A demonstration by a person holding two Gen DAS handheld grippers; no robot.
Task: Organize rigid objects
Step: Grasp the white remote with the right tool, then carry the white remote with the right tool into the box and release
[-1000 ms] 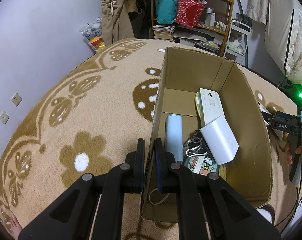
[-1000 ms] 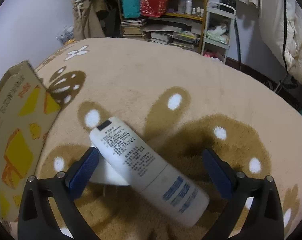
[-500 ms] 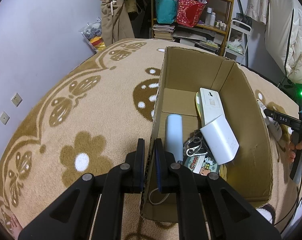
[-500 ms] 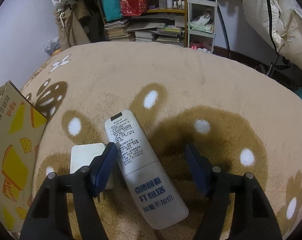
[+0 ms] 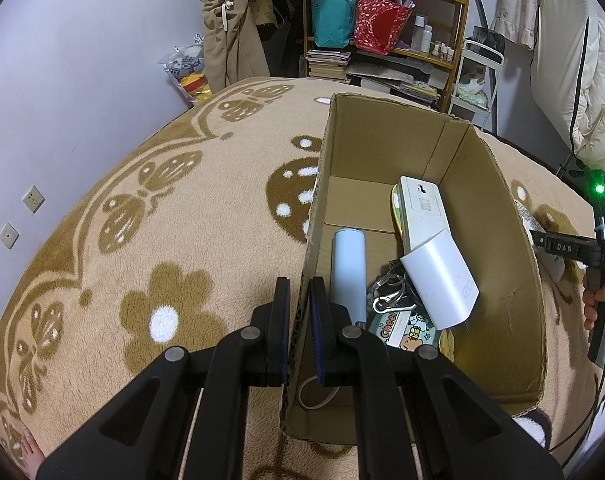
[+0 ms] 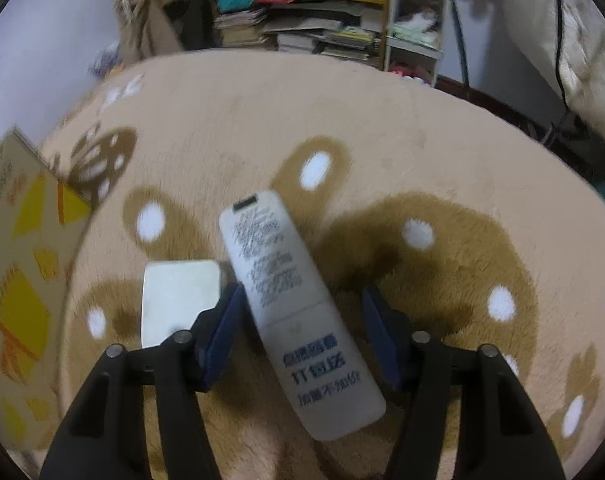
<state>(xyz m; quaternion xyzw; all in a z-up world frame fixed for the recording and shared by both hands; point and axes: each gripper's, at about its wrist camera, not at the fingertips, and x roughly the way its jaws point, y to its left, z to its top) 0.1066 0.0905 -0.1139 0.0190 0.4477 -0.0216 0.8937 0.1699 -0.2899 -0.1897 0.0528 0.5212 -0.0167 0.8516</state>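
My left gripper (image 5: 299, 296) is shut on the left wall of an open cardboard box (image 5: 498, 248) on the rug. Inside lie a white remote (image 5: 420, 212), a white tube (image 5: 347, 268), a white adapter (image 5: 440, 280), keys on a carabiner (image 5: 388, 296) and a cartoon card (image 5: 406, 328). My right gripper (image 6: 302, 312) is open, its blue pads either side of a white remote (image 6: 290, 304) lying face down on the rug; whether the pads touch it is unclear. A white flat block (image 6: 178, 296) lies just left of it. The right gripper (image 5: 558, 246) also shows beyond the box.
The box's printed outer wall (image 6: 22, 264) stands at the left of the right wrist view. A cluttered shelf (image 5: 386, 36) with bags, books and bottles, a white cart (image 5: 476, 80) and hanging clothes line the far wall. A bare foot (image 5: 26, 452) is at lower left.
My right gripper has closed in from wide open and moved forward along the remote, so the pads now sit near its middle. The left gripper and box have not moved.
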